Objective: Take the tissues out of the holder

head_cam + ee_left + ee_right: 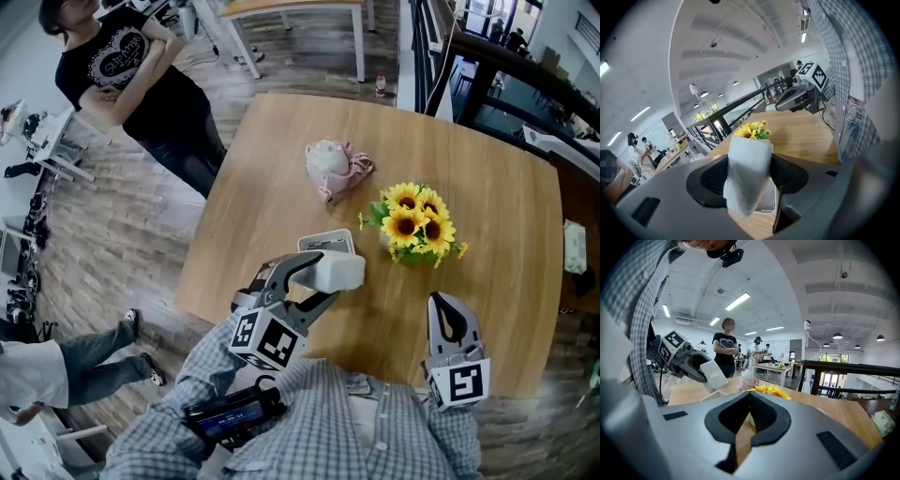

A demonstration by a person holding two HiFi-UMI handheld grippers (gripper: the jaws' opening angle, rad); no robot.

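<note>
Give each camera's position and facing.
Head view: on head, steeply down at light wooden table; checked shirt, left hand-held gripper, right hand-held gripper.
Left gripper view: on left hand-held gripper, along jaws clamping white tissue pack; shirt right.
Right gripper view: on right hand-held gripper, along shut jaws; shirt left.
All share yellow sunflower bunch.

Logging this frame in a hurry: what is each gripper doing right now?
Left gripper: closed on the white tissues.
Right gripper: closed, nothing between its jaws.
</note>
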